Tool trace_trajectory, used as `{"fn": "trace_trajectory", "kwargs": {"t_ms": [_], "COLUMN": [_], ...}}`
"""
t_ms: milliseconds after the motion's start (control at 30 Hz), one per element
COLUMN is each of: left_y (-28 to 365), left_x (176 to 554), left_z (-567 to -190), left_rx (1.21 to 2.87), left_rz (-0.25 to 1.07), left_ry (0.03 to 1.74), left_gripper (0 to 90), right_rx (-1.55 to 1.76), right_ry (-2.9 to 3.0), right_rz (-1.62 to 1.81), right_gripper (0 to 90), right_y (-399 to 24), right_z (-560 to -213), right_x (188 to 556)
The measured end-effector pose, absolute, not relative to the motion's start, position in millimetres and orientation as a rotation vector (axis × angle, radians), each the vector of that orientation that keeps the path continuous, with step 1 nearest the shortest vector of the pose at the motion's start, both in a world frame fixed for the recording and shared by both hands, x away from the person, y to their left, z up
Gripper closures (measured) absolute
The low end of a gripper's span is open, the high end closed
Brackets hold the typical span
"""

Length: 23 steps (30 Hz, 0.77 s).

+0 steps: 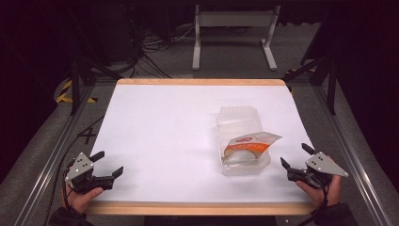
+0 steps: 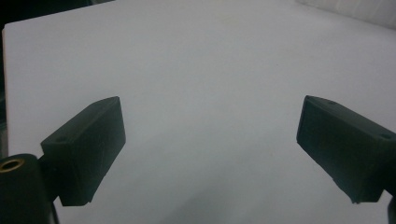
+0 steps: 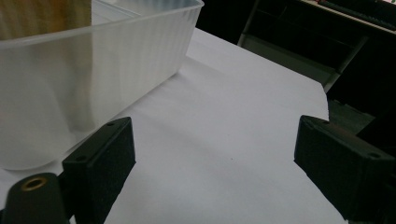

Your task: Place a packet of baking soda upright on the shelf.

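Fingers [image 1: 111,172] of the left gripper [image 1: 107,163] are spread, well left of the clear container [image 1: 241,141]; right gripper [image 1: 296,156] spread just right of it. A packet [image 1: 249,143] inside is unreadable. Left gripper view: bare table [image 2: 210,70]. Right gripper view: container [image 3: 88,70] cut off, contents blurred.

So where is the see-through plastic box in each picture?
High view: the clear plastic container sits right of the table's middle, holding an orange-and-white packet.
Left gripper view: a pale edge at the top right may be it; I cannot tell.
Right gripper view: upper left.
Shared landmark: the white tabletop.
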<state>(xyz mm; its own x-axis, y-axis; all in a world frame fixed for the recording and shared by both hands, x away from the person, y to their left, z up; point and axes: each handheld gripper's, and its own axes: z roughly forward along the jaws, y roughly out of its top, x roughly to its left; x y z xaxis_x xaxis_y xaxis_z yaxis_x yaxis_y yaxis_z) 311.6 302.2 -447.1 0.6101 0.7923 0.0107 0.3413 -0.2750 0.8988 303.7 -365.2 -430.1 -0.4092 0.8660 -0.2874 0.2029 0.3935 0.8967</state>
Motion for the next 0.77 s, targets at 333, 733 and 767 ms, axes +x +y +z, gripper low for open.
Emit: {"fn": "trace_trajectory", "kwargs": {"t_ms": [333,733,767], "left_y": [295.4,292.9,293.1], "left_x": [313.5,316.5,316.0], "left_z": [-447.5,-447.0,-446.9], "left_rx": [1.888,1.888,1.888], "left_rz": [0.591,0.598,0.597], "left_ry": [0.914,0.913,0.918], "left_gripper": [7.2,6.6,6.5], "right_rx": [0.919,0.926,0.93], "right_ry": [1.863,1.856,1.847], "right_rz": [1.031,1.028,1.033], "right_gripper": [13.4,13.1,13.1], "right_y": [-363.9,-364.9,-365.4], "right_z": [-432.0,-432.4,-431.8], "right_x": [304.4,302.6,302.7]}}
